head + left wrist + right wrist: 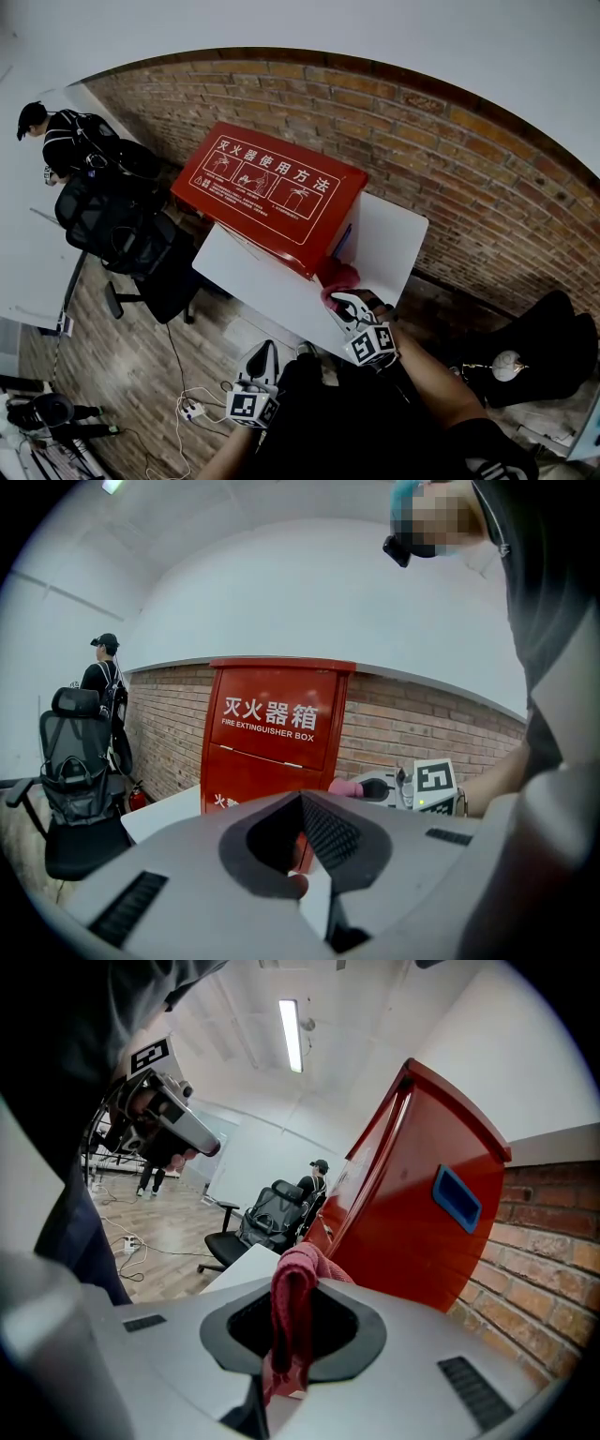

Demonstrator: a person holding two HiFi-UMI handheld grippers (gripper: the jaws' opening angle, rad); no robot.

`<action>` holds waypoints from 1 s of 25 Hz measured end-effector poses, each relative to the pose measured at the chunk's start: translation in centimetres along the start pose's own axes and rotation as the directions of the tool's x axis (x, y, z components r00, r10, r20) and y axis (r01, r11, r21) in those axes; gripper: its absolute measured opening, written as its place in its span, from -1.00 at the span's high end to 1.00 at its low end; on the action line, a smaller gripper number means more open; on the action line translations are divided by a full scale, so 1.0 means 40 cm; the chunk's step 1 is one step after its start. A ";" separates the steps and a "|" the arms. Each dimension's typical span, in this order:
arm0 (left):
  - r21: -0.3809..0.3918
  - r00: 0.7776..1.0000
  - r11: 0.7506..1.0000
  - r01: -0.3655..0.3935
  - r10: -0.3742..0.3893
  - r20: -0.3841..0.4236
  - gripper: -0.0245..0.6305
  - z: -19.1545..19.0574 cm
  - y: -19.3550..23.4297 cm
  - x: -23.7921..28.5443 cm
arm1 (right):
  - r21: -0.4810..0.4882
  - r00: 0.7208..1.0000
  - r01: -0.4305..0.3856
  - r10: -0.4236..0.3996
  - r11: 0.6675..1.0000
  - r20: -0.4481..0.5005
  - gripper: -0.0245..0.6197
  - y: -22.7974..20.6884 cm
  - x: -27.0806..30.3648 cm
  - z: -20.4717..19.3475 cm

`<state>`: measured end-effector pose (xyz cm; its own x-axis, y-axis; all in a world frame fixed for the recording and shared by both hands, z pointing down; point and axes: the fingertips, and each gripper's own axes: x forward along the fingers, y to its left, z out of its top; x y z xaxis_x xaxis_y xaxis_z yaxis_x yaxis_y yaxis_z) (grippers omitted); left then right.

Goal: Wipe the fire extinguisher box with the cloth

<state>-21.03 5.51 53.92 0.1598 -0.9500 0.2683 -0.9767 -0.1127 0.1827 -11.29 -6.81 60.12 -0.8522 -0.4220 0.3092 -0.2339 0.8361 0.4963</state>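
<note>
The fire extinguisher box (272, 192) stands upright on the white tabletop (253, 267), at the far edge beside the brick wall (450, 159). The right hand-held gripper (339, 300) is closed on the pink cloth (339, 275) and holds it at the near right corner of the box, just beside the red side wall. I cannot tell if the cloth touches the wall yet. The left hand-held gripper (262, 354) hangs low in front of the near edge of the tabletop, with its jaws together and nothing between them.

In my judgement there are three risks. The cloth is pinched only by a narrow fold, so a firm stroke on the metal may pull it out of the jaws. The box is tall and nothing steadies it, so pressure from the side may push it along the tabletop or tilt it. The blue handle recess (457, 1199) on the side wall may also catch the cloth.
</note>
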 end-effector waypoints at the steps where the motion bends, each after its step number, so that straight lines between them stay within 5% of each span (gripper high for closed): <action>1: 0.000 1.000 1.000 0.000 0.000 0.003 0.87 0.001 0.001 0.000 | 0.003 1.000 -0.005 0.005 1.000 -0.005 0.72 0.003 0.003 -0.002; 25: 0.007 1.000 1.000 -0.001 0.001 -0.001 0.87 -0.003 0.001 -0.012 | 0.036 0.983 -0.127 0.130 0.991 -0.132 0.72 0.105 0.065 -0.153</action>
<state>-21.15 6.01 53.90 0.1592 -0.9497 0.2696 -0.9778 -0.1139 0.1760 -11.63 -6.55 67.96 -0.8064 -0.3519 0.4754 -0.1408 0.8949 0.4236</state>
